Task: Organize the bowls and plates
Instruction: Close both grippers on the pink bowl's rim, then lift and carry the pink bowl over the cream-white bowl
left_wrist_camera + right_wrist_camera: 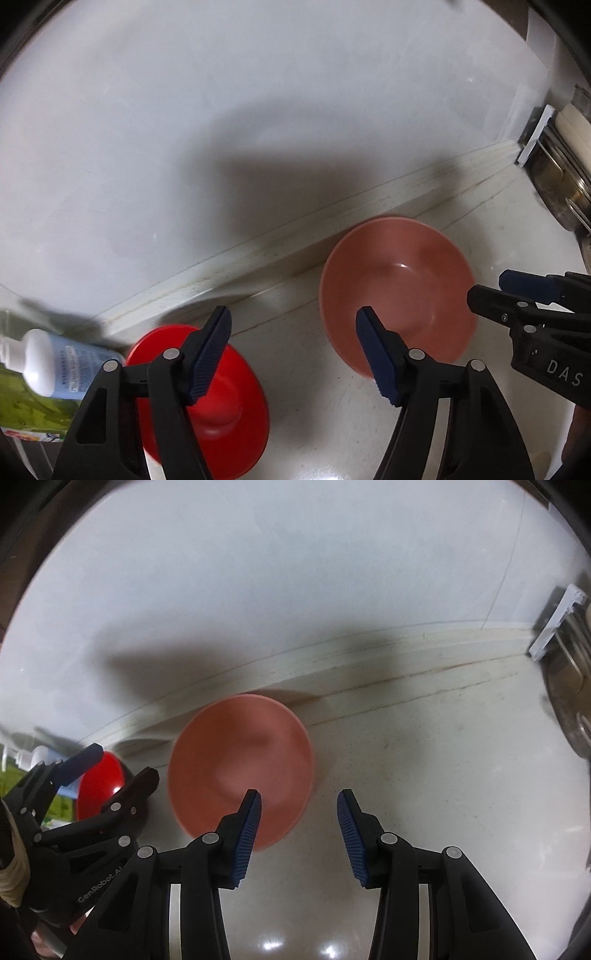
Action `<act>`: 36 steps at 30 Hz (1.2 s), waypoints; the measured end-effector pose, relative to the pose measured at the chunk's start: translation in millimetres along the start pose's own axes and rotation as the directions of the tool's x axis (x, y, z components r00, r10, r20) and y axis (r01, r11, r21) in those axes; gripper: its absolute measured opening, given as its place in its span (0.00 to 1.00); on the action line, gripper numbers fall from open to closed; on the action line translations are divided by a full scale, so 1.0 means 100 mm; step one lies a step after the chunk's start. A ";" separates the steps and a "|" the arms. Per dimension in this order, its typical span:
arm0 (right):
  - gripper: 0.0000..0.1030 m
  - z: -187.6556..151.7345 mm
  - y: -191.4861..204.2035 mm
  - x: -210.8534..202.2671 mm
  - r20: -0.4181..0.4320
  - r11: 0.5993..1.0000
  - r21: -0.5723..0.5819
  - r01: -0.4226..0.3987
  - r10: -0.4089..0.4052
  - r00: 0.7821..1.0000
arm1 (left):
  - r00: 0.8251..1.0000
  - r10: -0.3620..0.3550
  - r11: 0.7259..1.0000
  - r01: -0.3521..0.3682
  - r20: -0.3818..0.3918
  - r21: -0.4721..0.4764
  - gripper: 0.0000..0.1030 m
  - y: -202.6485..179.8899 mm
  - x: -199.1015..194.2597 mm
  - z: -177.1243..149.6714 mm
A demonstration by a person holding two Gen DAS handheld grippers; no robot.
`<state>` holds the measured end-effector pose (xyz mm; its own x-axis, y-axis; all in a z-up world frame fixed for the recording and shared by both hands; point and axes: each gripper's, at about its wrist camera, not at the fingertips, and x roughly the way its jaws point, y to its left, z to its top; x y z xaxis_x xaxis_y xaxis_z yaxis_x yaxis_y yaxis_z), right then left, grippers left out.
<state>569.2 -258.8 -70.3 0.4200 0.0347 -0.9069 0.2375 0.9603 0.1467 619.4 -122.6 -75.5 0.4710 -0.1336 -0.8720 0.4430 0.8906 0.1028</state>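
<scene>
The left gripper (295, 321) fills the bottom of its own view, jaws spread apart with nothing between them, only bare counter (303, 369) showing in the gap. The right gripper (299, 803) sits the same way in its view, jaws parted and holding nothing, its left pad lying over the near rim of the pink bowl (240, 768) from the camera's angle; I cannot tell whether it touches.

The pale wall (184, 110) takes up the upper half of both views, meeting the counter along a stained seam. The pink bowl stands upright on the counter close to that seam, at about 2 o'clock from the left gripper and 11 o'clock from the right one. The red plate (221, 398) lies flat on the counter at about 8 o'clock from the left gripper, partly hidden behind its left finger and set apart from the bowl. A metal dish rack (554, 184) stands at the far 3 o'clock edge. A white-capped bottle (51, 362) lies tilted at 9 o'clock, just beside the plate, over a green box (33, 410)
</scene>
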 end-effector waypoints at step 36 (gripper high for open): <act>0.10 0.11 -0.10 0.24 -0.072 0.997 0.073 -0.034 0.040 0.997 | 0.989 -0.130 0.987 0.122 -0.071 -0.105 0.11 -0.13 0.01 -0.02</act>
<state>586.4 -271.0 -89.5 0.3653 0.0925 -0.9263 0.2865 0.9356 0.2064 612.6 -133.1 -78.8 0.3541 -0.2166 -0.9098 0.4148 0.9083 -0.0548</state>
